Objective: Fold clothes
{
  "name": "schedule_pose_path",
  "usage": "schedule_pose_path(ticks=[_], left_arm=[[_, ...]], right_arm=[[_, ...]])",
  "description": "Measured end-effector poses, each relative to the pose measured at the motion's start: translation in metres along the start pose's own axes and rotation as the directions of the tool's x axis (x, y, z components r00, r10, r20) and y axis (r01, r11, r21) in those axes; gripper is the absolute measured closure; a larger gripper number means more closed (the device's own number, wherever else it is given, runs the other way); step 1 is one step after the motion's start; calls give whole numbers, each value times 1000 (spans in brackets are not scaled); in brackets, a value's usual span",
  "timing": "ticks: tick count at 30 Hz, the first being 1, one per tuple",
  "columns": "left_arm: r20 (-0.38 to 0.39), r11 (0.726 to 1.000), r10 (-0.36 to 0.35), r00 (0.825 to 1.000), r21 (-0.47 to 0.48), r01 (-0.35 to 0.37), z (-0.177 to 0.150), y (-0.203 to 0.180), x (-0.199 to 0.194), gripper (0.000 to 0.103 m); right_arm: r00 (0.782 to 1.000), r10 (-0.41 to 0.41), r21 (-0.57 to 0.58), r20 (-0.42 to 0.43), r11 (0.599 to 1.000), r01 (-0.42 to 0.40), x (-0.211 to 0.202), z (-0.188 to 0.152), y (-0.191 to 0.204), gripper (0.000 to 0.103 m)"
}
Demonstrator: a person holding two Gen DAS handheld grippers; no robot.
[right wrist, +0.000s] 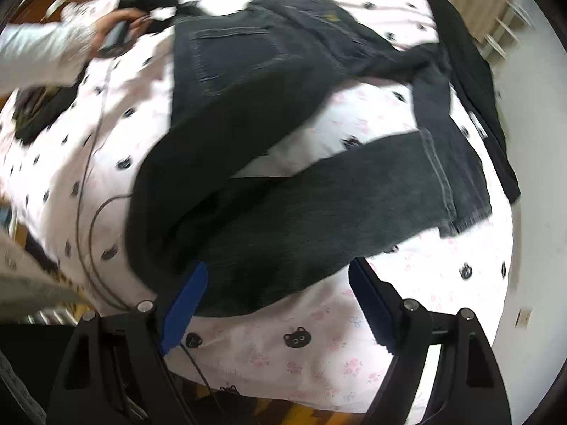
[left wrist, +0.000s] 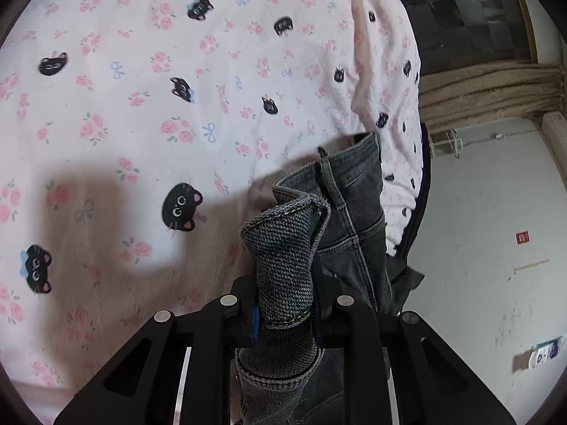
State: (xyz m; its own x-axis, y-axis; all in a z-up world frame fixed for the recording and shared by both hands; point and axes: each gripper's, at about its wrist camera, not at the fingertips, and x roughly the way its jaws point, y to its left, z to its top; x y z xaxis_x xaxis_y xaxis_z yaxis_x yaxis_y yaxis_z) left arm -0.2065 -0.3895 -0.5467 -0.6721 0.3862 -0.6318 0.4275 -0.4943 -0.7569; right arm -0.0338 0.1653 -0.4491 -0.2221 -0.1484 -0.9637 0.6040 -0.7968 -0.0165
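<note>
Dark grey jeans (right wrist: 255, 134) lie spread and crumpled on a bed with a pink sheet (right wrist: 319, 347) printed with black cat faces. In the left wrist view my left gripper (left wrist: 287, 304) is shut on a bunched fold of the jeans' waistband (left wrist: 283, 255), held above the sheet (left wrist: 141, 88); the cloth hides the fingertips. In the right wrist view my right gripper (right wrist: 280, 283) stands open and points down over a trouser leg near the bed's front edge. Its blue pads (right wrist: 187, 301) sit wide apart and do not press the denim. A hand (right wrist: 117, 32) in a light sleeve is at the waistband end.
A black garment (right wrist: 475, 81) lies along the bed's right edge. Another dark item (right wrist: 39, 109) rests at the left, and a thin cable (right wrist: 88, 194) runs across the sheet. Wooden floor (right wrist: 283, 414) shows below the bed. A pale floor (left wrist: 478, 212) and a beige curtain (left wrist: 489, 92) lie beyond it.
</note>
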Motion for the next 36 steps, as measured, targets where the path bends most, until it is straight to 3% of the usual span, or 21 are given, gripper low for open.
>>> schedule_pose_path(ticks=[6, 9, 13, 21, 26, 29, 36], left_arm=[[117, 999, 15, 993, -31, -12, -10, -4, -32, 87], [176, 995, 31, 984, -102, -13, -12, 13, -57, 88], [169, 992, 79, 983, -110, -60, -20, 29, -76, 88], [166, 991, 106, 980, -98, -91, -27, 35, -89, 88], [157, 981, 135, 978, -162, -109, -25, 43, -75, 88], [162, 977, 158, 974, -168, -131, -26, 46, -72, 88], [165, 977, 172, 971, -157, -147, -28, 45, -71, 88]], right_arm=[[999, -32, 77, -13, 996, 33, 6, -4, -38, 19], [999, -39, 119, -22, 992, 42, 10, -7, -56, 19], [999, -27, 244, -29, 969, 34, 16, -12, -90, 19], [1000, -6, 486, 12, 874, -1, 33, -19, -159, 19], [999, -11, 566, 43, 824, -15, 57, -9, -194, 19], [998, 44, 598, 46, 799, -62, 86, -2, -205, 19], [987, 145, 706, 69, 692, -151, 140, 1, -219, 19]])
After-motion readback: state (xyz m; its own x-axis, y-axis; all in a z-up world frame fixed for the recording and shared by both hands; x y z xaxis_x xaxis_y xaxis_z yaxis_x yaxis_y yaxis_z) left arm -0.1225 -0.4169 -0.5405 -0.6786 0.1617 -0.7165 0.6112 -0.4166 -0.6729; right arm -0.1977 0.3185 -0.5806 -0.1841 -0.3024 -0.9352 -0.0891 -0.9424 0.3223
